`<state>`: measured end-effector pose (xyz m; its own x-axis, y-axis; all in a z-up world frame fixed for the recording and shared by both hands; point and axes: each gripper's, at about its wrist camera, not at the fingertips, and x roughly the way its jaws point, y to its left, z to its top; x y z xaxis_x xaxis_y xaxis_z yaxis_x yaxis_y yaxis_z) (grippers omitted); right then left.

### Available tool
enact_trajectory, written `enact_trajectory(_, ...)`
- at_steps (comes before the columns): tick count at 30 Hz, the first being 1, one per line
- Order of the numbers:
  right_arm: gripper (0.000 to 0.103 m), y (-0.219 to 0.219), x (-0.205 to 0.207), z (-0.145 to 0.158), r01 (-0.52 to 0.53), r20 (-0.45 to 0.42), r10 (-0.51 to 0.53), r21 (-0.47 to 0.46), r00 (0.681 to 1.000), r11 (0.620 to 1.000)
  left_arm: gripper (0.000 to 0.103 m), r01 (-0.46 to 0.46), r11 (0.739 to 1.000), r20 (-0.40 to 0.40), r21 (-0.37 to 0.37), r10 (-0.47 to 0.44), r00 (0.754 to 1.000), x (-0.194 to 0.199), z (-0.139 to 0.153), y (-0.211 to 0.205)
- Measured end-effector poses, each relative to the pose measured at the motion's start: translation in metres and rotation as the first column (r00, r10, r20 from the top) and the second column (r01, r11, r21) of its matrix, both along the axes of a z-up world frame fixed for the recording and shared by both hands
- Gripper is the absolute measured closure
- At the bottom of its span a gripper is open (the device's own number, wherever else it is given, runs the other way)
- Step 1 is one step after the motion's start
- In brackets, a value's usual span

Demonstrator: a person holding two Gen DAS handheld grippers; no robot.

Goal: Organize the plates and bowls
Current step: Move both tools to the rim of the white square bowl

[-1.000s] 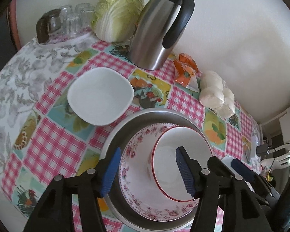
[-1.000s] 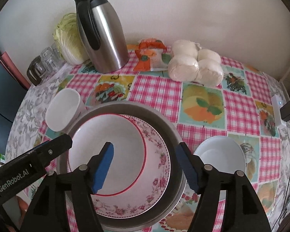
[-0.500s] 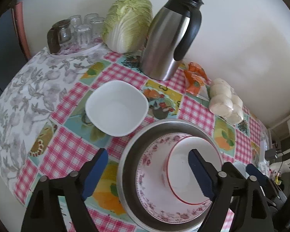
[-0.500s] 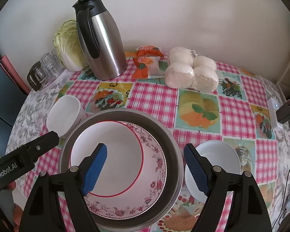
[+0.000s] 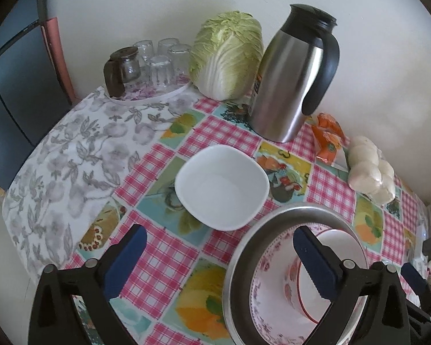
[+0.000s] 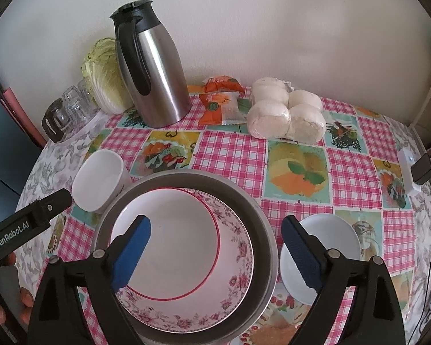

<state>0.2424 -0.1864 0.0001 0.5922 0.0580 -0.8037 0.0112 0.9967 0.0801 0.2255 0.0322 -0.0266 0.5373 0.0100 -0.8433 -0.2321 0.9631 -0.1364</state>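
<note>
A metal basin [image 6: 264,238] holds a floral plate [image 6: 235,258] with a red-rimmed white bowl [image 6: 175,235] lying in it. My right gripper [image 6: 215,227] hovers over this stack with its jaws opening and nothing gripped between them. In the left wrist view, my left gripper [image 5: 218,247] straddles the basin [image 5: 238,273] rim, jaws opening wide and gripping nothing. A white square bowl [image 5: 221,187] sits on the cloth just beyond it. A small white round plate [image 6: 336,238] lies right of the basin.
Along the wall stand a steel jug [image 5: 290,80], a cabbage [image 5: 227,57] and upturned glasses [image 5: 158,63]. A bag of buns [image 6: 284,115] and an orange packet [image 6: 221,100] lie behind the basin. A white device [image 6: 406,169] sits at the table's right edge.
Both grippers' jaws have spread wider. The left gripper has drawn back leftward off the basin and tilted up, bringing the square bowl nearer the middle. The right gripper has stayed put.
</note>
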Motion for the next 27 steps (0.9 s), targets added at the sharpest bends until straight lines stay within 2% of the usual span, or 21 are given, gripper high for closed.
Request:
enact_trajectory(5,0.008,0.008,-0.002,0.005,-0.001,0.032,0.001,0.001,0.999,1.000,0.000,-0.020,1.000,0.008,0.006,0.020,1.000,0.005,0.001,0.009)
enact_trajectory(12,0.007,0.020,0.000,0.008,-0.008,0.086,0.001,0.083,0.996,0.996,0.000,-0.062,0.998,0.021,-0.011,0.062,0.998,0.012,0.000,0.032)
enact_trajectory(27,0.007,0.068,0.016,-0.010,-0.017,0.061,0.012,0.085,0.998,0.996,0.000,-0.123,0.991,-0.016,-0.059,0.122,0.992,0.030,-0.024,0.080)
